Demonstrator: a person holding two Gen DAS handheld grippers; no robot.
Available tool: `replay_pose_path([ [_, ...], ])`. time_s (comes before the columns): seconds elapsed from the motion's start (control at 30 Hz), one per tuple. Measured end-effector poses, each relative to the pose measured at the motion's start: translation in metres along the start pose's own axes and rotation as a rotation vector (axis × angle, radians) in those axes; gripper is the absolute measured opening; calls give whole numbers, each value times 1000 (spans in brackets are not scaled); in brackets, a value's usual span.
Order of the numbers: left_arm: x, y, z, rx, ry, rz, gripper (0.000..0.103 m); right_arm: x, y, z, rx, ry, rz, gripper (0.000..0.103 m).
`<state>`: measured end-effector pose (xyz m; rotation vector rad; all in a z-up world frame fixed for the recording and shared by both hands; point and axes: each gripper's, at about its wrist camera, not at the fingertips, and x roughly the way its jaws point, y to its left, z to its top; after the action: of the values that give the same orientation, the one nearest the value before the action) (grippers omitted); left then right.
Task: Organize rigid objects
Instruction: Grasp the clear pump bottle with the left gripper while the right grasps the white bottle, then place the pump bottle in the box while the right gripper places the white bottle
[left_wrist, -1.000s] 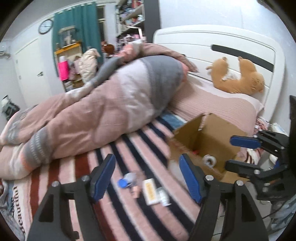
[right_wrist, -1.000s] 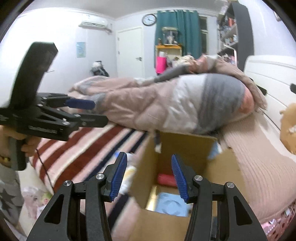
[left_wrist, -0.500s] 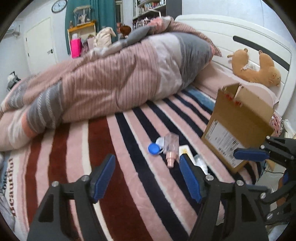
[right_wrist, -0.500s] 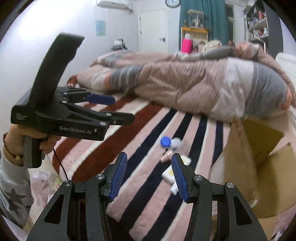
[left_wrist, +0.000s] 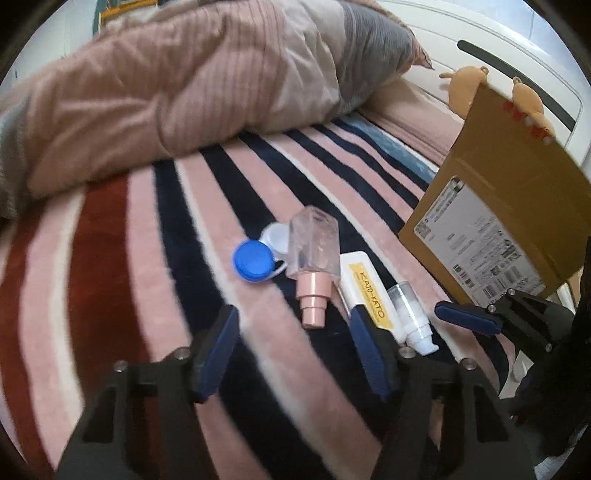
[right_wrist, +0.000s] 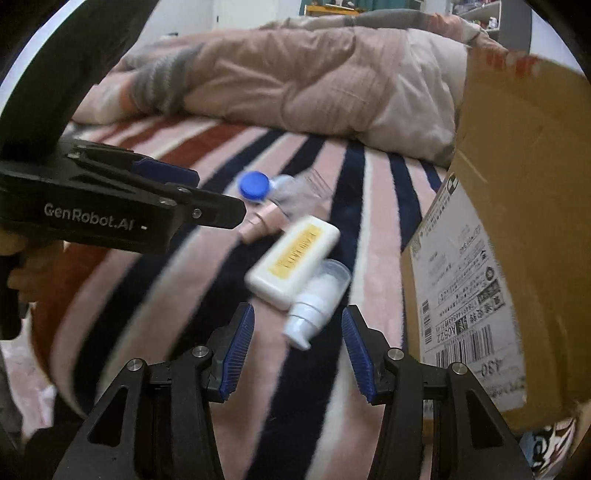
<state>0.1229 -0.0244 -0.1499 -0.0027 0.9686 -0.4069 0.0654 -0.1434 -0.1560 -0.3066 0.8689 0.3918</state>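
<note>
A: Left wrist view first. My left gripper (left_wrist: 295, 350) hangs wide open and empty over the striped bed (left_wrist: 110, 258). Working rightward: a blue cap (left_wrist: 253, 260), a clear bottle (left_wrist: 314, 247) with its pink nozzle pointing at me, a white tube (left_wrist: 364, 284), a small pump bottle (left_wrist: 410, 314), then the box (left_wrist: 517, 192).

B: Why are they bunched like that?

A: My guess is they were tipped out together. They lie flat and touching, close to the box, which I take as the place they're meant to go.

B: And your other hand?

A: In the right wrist view my right gripper (right_wrist: 297, 347) is also spread open, holding nothing, with the pump bottle (right_wrist: 314, 306) lying just ahead, between its blue pads (right_wrist: 238, 347). That lines it up for a pick, I'd say.

B: Anything readable?

A: The tube's yellow label says "KATO-KATO". The left gripper's side reads "GenRobot.AI". The box's shipping label (right_wrist: 461, 295) shows barcodes and "AC522"; the rest is too blurred.
</note>
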Motion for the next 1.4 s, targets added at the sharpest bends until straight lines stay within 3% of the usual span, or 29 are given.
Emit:
replay_pose_path([
  [0.17,30,-3,8,-5,21,-34,37,16,-3,-2,-11,21,-15,44],
  [0.3,37,-4,14,-6,20,-41,22,19,-5,0,-14,23,9,30],
  [0.5,26,-7,5,20,25,-11,22,11,-7,-5,-2,12,16,23],
  [0.9,-22,2,-46,-1,69,19,22,-18,-5,-32,-1,47,111,21],
  [1.0,-22,3,-50,-20,53,48,47,-19,-6,-32,22,46,98,29],
  [1.03,-21,4,-49,-27,45,48,50,-18,-7,-31,31,49,99,31],
  [1.2,-6,5,-39,-32,27,57,50,-9,-6,-26,34,41,77,33],
  [1.27,-1,6,-37,-39,20,66,45,-4,-5,-25,33,31,62,33],
  [1.3,0,7,-35,-36,17,82,36,-3,-5,-24,31,27,57,33],
  [1.33,2,7,-35,-29,18,91,31,-2,-5,-23,30,22,55,31],
  [1.37,2,7,-35,-20,14,92,29,-2,-3,-23,24,16,53,21],
  [1.4,2,7,-34,-18,14,92,29,-2,-2,-23,14,11,51,20],
])
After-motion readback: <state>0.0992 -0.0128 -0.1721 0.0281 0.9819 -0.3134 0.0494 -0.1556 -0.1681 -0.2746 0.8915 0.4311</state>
